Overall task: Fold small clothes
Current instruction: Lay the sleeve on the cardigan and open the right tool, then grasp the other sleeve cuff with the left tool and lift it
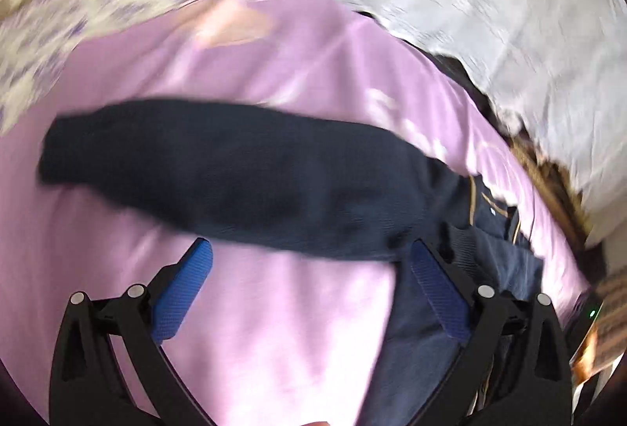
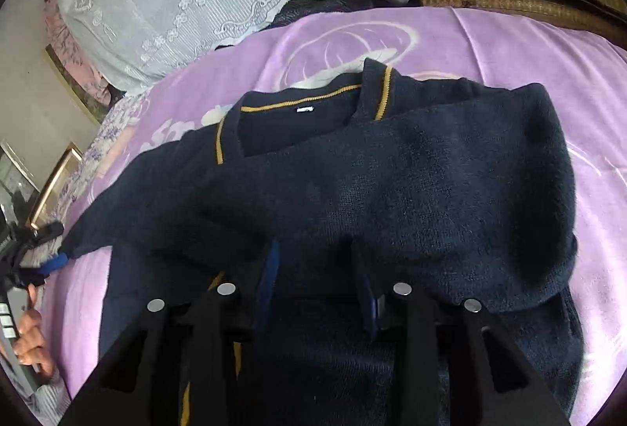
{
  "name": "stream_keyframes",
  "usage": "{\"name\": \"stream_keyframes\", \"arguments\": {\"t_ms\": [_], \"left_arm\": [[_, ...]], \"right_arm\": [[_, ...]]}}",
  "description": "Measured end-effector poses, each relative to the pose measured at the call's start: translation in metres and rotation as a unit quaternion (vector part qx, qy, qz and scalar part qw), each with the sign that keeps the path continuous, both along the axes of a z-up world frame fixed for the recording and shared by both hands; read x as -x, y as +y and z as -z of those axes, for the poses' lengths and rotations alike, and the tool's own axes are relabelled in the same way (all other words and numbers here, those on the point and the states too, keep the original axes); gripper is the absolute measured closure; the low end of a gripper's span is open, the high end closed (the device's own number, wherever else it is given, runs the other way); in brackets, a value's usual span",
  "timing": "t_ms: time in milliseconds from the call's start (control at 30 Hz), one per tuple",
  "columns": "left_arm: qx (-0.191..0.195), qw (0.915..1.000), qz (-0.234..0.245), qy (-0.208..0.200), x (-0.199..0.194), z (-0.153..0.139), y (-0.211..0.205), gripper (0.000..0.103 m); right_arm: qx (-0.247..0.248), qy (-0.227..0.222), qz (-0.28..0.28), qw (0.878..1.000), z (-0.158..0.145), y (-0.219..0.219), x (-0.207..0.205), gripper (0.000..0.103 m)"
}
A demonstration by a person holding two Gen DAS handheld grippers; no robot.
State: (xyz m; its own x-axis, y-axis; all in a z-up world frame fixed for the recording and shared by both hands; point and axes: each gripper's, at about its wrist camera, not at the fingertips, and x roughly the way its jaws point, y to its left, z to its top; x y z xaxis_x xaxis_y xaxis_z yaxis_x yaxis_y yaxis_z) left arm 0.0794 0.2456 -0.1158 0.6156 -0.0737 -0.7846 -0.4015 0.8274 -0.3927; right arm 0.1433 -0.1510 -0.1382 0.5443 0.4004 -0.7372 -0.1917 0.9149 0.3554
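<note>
Only the right wrist view shows the whole navy knit sweater with mustard-yellow collar trim (image 2: 352, 167), lying on the lilac printed blanket (image 2: 509, 46); a small white neck label (image 2: 305, 109) is too small to read. Pale script on the blanket at 9 o'clock of the collar is partly covered and illegible. The right gripper (image 2: 319, 269) hovers over the sweater body, its jaws part-spread with nothing pinched. The left wrist view, blurred, shows one sleeve (image 1: 219, 167) stretched across at 12 o'clock of the left gripper (image 1: 311, 253), jaws wide apart, empty. A hand (image 2: 33, 339) appears at 8 o'clock
</note>
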Motion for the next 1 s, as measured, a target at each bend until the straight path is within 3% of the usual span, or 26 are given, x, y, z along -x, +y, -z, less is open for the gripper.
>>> {"name": "stream_keyframes", "arguments": {"t_ms": [100,167,233,433,500,567,700,800,900,1000], "left_arm": [[0.065,0.9961,-0.059,-0.003,0.021,0.016,0.042,0.005],[0.119,0.9885,-0.092,-0.016,0.028,0.029,0.065,0.005],[0.154,0.9832,-0.096,-0.025,0.027,0.037,0.078,0.005],[0.153,0.9816,-0.098,-0.057,0.006,0.037,0.095,0.006],[0.162,0.9782,-0.114,-0.062,0.004,0.039,0.104,0.031],[0.18,0.9727,-0.136,-0.055,0.005,0.049,0.116,0.048],[0.209,0.9639,-0.154,-0.061,0.014,0.053,0.13,0.066],[0.201,0.9653,-0.158,-0.056,0.017,0.052,0.128,0.072],[0.193,0.9661,-0.161,-0.057,0.023,0.047,0.126,0.072],[0.164,0.97,-0.169,-0.061,0.028,0.037,0.124,0.075]], "right_arm": [[-0.019,-0.013,0.025,0.999,-0.011,-0.018,0.013,0.063],[-0.025,-0.016,0.037,0.999,-0.016,-0.027,0.021,0.063],[-0.033,-0.012,0.044,0.998,-0.013,-0.03,0.025,0.063],[-0.041,-0.027,0.035,0.998,-0.02,-0.025,0.034,0.063],[-0.042,-0.034,0.031,0.998,-0.025,-0.017,0.037,0.063],[-0.041,-0.038,0.026,0.998,-0.03,-0.011,0.039,0.063],[-0.032,-0.029,0.014,0.999,-0.038,0.019,0.026,0.063],[-0.021,-0.014,-0.007,1.0,-0.034,0.046,0.014,0.065],[0.017,0.015,-0.036,0.999,-0.01,0.077,0.001,0.065],[0.058,-0.013,-0.055,0.997,-0.002,0.087,0.006,0.066]]}}
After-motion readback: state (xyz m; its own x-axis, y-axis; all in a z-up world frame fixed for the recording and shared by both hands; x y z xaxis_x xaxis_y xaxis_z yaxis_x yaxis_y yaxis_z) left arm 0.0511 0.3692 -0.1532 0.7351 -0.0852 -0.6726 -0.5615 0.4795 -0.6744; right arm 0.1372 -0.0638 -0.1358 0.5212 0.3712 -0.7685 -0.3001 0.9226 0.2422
